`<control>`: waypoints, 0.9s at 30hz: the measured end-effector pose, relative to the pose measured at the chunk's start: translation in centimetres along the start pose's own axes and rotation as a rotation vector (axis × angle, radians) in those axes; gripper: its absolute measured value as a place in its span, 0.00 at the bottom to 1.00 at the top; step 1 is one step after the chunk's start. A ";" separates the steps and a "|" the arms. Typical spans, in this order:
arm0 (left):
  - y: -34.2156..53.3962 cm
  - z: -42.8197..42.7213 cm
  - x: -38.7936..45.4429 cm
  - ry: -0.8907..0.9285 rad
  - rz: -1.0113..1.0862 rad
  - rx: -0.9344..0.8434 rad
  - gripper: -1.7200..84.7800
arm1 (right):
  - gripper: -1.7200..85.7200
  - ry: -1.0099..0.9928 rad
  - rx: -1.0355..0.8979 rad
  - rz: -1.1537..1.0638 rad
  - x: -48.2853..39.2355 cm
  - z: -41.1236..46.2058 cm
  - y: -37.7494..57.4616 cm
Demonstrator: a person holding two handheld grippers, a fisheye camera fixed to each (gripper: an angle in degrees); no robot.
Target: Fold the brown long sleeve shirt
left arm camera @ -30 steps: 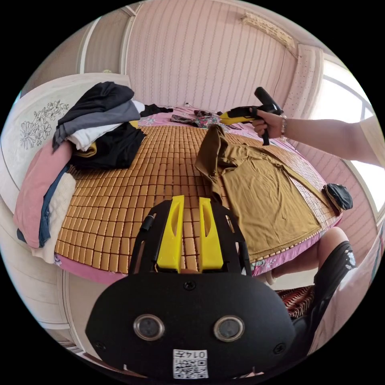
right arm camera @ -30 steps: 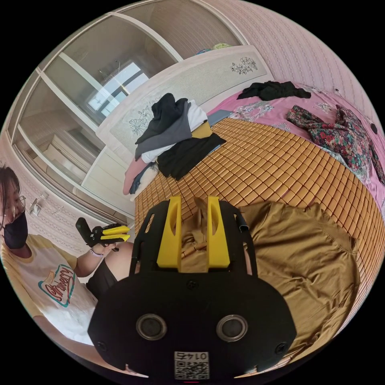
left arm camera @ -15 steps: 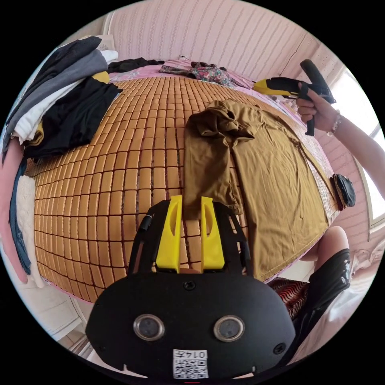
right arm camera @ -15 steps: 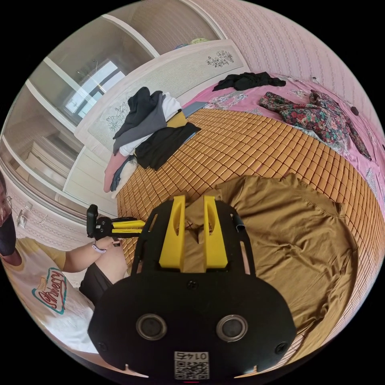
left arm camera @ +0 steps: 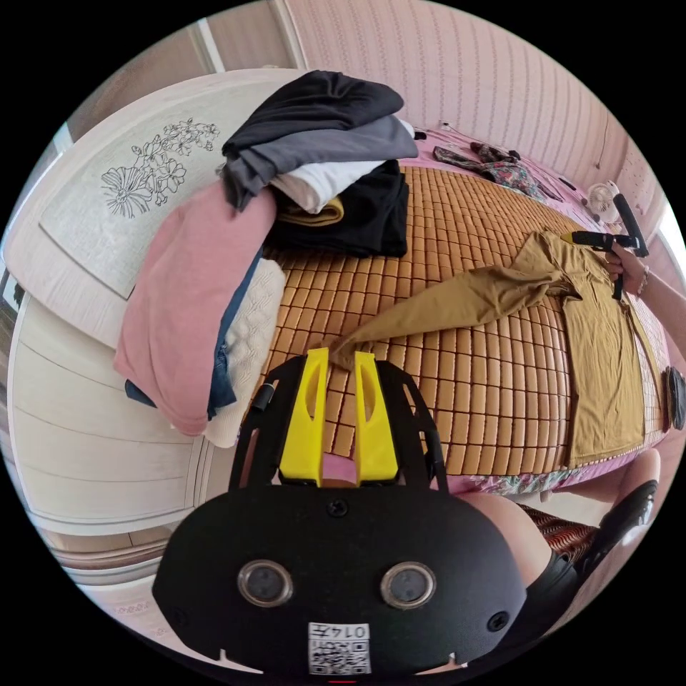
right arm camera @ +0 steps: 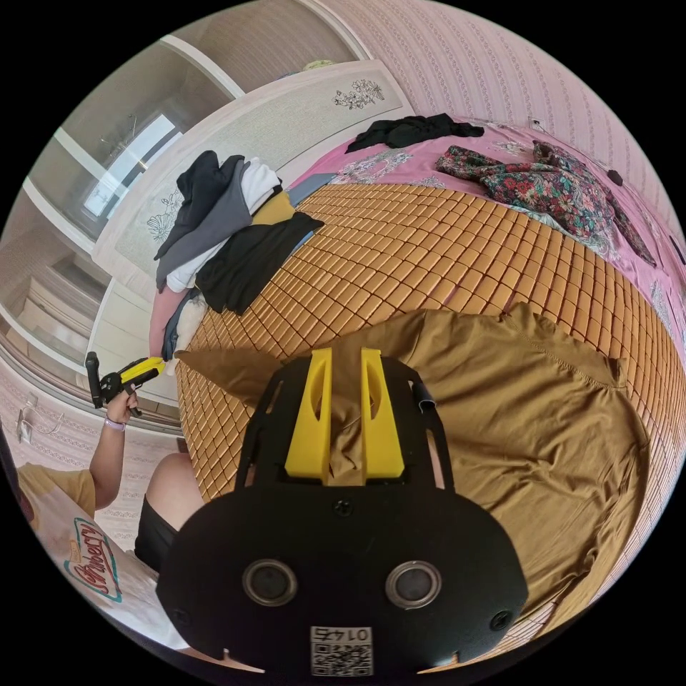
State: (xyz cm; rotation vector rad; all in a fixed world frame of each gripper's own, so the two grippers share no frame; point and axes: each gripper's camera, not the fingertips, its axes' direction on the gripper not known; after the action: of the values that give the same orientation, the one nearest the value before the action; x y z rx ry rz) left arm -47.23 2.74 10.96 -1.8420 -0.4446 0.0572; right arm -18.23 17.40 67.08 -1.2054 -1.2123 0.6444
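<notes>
Fingers, left gripper (left arm camera: 337, 355): closed narrow on the cuff of the brown long sleeve shirt (left arm camera: 604, 343), sleeve (left arm camera: 457, 304) stretched out flat.
Fingers, right gripper (right arm camera: 346, 354): narrow, pinching brown cloth near the shoulder.
Shirt: spread on the bamboo mat (right arm camera: 429, 243) covering the bed.
Mat's far corner: pile of folded clothes (left arm camera: 314, 171).
Beyond the mat: floral garment (right arm camera: 557, 189).

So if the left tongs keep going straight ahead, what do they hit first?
The left tongs meet the cuff end of the brown shirt's sleeve first, right at their tips. Beyond it lies the bamboo mat; depth there is unclear.
</notes>
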 end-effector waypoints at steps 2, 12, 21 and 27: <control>0.9 -0.1 -1.0 -0.005 -0.047 0.012 0.08 | 0.09 0.022 0.004 0.010 -0.6 1.4 -0.7; 1.5 4.3 -1.6 0.146 -0.208 -0.032 0.11 | 0.04 0.369 -0.097 -0.030 -5.5 10.5 -4.2; 1.1 2.9 -1.5 0.167 -0.068 0.069 0.12 | 0.03 0.348 0.008 0.104 -4.7 9.2 -5.9; -1.1 5.0 1.2 0.024 0.128 -0.039 0.11 | 0.02 0.376 -0.046 0.018 -6.4 10.7 -4.9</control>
State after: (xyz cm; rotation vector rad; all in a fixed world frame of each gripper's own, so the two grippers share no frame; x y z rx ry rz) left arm -47.70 8.00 10.65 -1.9065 -0.3129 0.1145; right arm -31.14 13.96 68.34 -1.3085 -0.9045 0.3819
